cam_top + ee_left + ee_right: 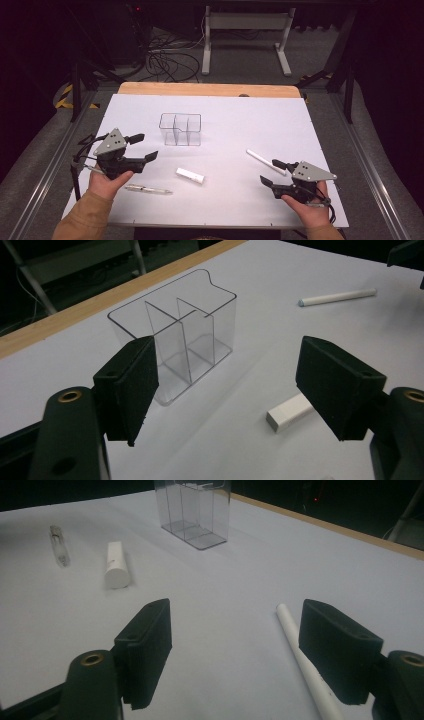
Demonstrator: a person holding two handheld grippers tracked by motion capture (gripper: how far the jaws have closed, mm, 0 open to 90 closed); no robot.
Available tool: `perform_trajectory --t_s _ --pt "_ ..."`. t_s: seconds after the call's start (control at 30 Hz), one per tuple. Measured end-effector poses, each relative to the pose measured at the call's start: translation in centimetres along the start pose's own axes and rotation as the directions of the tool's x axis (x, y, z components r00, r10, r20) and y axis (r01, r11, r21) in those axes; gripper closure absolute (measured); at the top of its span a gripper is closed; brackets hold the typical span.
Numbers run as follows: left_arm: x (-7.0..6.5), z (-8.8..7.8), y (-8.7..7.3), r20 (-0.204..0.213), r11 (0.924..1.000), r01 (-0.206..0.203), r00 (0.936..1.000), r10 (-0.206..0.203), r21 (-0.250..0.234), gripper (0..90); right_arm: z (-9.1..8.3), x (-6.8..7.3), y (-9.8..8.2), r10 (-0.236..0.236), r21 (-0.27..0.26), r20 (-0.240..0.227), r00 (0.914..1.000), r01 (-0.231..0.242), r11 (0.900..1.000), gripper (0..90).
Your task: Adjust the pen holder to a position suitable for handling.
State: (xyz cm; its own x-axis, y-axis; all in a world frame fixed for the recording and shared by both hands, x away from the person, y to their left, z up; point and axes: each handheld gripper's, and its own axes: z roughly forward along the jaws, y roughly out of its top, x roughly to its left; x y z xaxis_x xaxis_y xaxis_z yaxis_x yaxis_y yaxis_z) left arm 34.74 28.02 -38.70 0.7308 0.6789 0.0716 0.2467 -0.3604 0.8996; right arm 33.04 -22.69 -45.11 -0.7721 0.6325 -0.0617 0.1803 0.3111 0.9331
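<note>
Clear acrylic marks my target: from the high view, the three-compartment organiser [180,129] stands upright mid-table on the white sheet [235,200], with the left gripper [144,147] just beside it, jaws wide and empty, and the right gripper [273,173] equally wide next to a white marker [265,162]; a white eraser block [190,175] and a clear pen [148,189] lie between the hands. From the left gripper view, the organiser [175,347] sits ahead between the open pads [134,385], so I judge this hand should steady its wall, closing gently to avoid tipping. From the right gripper view, the marker [305,662] lies close inside the right-hand jaw; I would shift sideways to centre it before closing across its barrel.
</note>
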Motion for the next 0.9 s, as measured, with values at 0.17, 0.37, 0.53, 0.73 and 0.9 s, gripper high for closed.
perform_trajectory --t_s 0.17,0.37,0.53,0.73,0.9 --pt "0.3 0.7 0.8 -0.011 0.9994 -0.025 0.9996 0.025 0.025 26.5 0.0 0.0 0.0 -0.002 -0.003 -0.003 1.0000 0.002 1.000 30.1" --pt "1.3 1.8 1.8 0.013 0.9960 -0.011 0.9999 0.010 0.089 27.0 0.1 0.0 0.0 0.006 -0.003 -0.006 1.0000 -0.006 1.000 29.3" --pt "2.1 2.9 2.6 0.035 0.9925 0.014 0.9992 -0.018 0.122 29.8 0.2 0.0 0.0 0.015 0.002 -0.018 0.9997 -0.015 1.000 28.9" --pt "2.5 4.2 3.0 0.029 0.9858 -0.033 0.9992 0.029 0.164 33.1 0.2 0.0 0.0 0.022 0.001 -0.029 0.9993 -0.022 1.000 28.9" --pt "2.7 5.3 3.5 0.033 0.9773 -0.074 0.9971 0.069 0.199 33.9 0.3 0.0 -0.1 0.027 0.004 -0.031 0.9992 -0.027 1.000 28.8"
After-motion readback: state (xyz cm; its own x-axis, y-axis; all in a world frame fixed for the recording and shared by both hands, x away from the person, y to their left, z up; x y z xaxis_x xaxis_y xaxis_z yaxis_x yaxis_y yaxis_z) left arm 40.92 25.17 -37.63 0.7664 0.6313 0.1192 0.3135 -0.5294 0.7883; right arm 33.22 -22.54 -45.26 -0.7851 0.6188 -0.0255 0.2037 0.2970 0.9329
